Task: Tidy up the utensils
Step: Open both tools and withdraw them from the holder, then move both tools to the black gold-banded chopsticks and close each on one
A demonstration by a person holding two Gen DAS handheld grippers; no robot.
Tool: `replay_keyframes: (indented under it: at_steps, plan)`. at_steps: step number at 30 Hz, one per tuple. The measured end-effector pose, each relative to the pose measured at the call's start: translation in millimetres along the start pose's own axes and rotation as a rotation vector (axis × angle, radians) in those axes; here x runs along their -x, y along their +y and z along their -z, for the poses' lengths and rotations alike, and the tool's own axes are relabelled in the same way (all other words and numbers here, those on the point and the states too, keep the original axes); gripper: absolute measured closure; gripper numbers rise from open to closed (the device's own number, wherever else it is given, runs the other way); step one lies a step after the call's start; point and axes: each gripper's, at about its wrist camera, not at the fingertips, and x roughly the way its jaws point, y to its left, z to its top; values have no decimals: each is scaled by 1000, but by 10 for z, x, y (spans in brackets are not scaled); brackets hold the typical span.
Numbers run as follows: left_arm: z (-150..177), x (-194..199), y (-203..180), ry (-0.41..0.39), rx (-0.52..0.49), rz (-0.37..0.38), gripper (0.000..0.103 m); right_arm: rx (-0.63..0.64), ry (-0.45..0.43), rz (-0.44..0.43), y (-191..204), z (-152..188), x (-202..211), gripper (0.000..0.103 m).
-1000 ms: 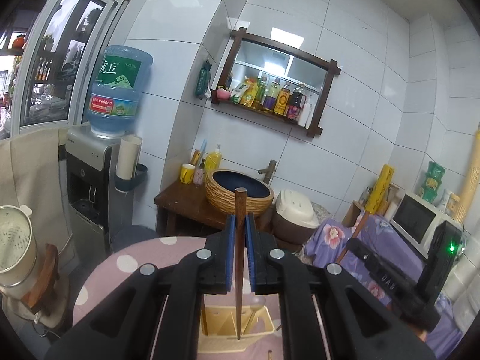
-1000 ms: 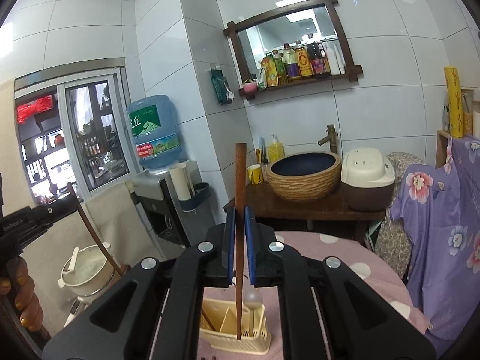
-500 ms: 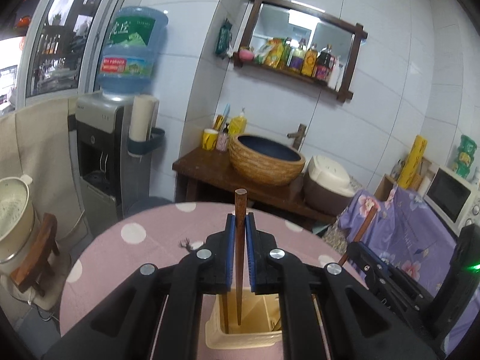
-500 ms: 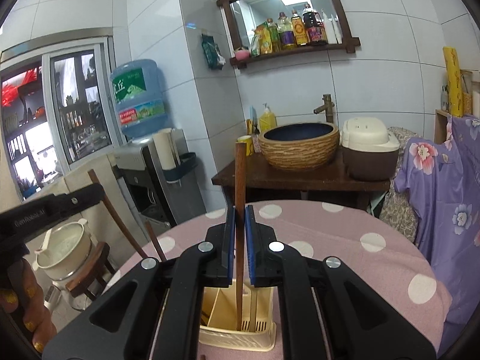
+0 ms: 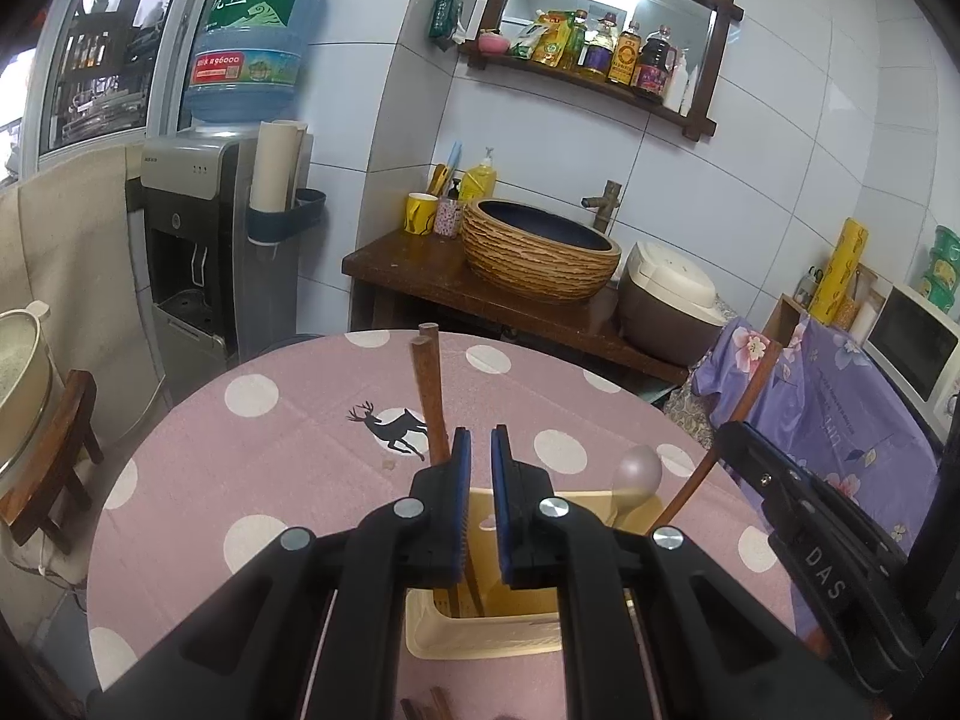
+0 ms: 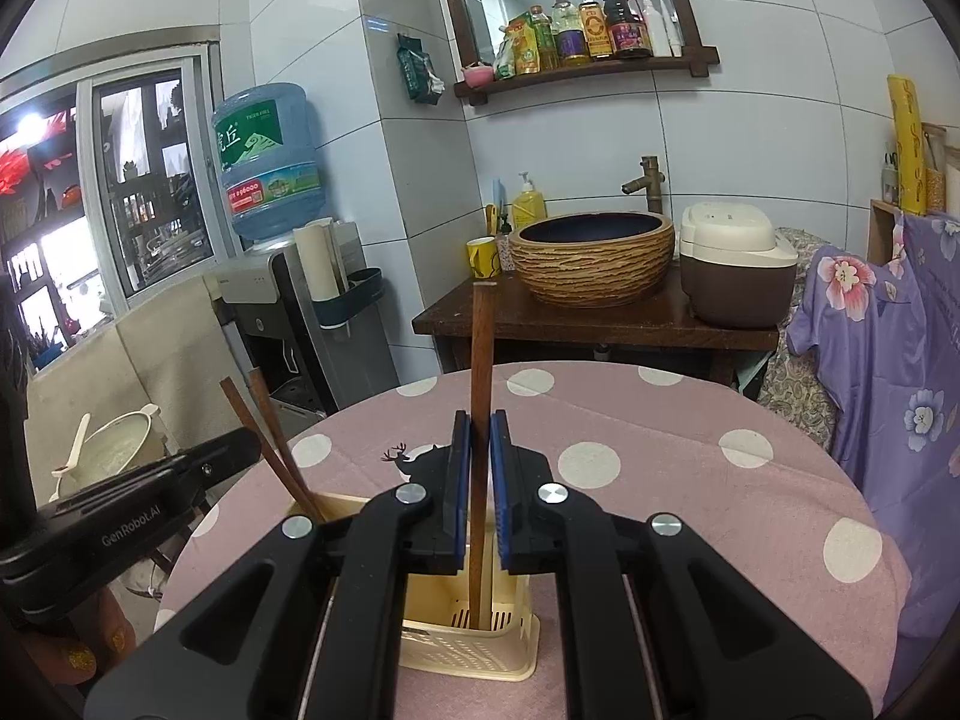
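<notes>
A cream plastic utensil holder (image 5: 480, 636) stands on the pink polka-dot table (image 5: 270, 450); it also shows in the right wrist view (image 6: 468, 642). My left gripper (image 5: 478, 450) is open and empty just above the holder. Two brown chopsticks (image 5: 429, 396) lean in the holder left of its fingers, also seen in the right wrist view (image 6: 270, 426). My right gripper (image 6: 478, 438) is shut on a brown chopstick (image 6: 482, 360), upright, its lower end inside the holder. A pale spoon (image 5: 639, 471) stands in the holder's right side.
More brown chopsticks (image 5: 432, 702) lie on the table at the near edge. Behind the table stand a wooden washstand with a woven basin (image 5: 540, 252), a rice cooker (image 5: 666, 300) and a water dispenser (image 5: 204, 252). A purple floral cloth (image 6: 888, 372) hangs at right.
My left gripper has opened and let go of its chopstick, which now leans in the holder. My right gripper has lowered its chopstick into the holder.
</notes>
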Motion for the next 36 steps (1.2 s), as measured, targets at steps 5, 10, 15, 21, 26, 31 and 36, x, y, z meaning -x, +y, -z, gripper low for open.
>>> replay_keyframes:
  at_steps: [5, 10, 15, 21, 26, 31, 36]
  plan:
    - [12, 124, -9, -26, -5, 20, 84, 16, -30, -12, 8, 37, 66, 71]
    - [160, 441, 78, -84, 11, 11, 33, 21, -56, -9, -42, 147, 298, 58]
    - [478, 577, 237, -13, 54, 35, 15, 66, -11, 14, -73, 432, 522, 51]
    - [1035, 521, 470, 118, 86, -53, 14, 81, 116, 74, -212, 917, 627, 51]
    - [1454, 430, 586, 189, 95, -142, 16, 9, 237, 146, -468, 1297, 543, 51]
    - [1767, 308, 588, 274, 76, -146, 30, -23, 310, 185, -596, 1585, 528, 52]
    - [1946, 228, 503, 342, 54, -111, 44, -66, 354, 180, -636, 1789, 514, 52]
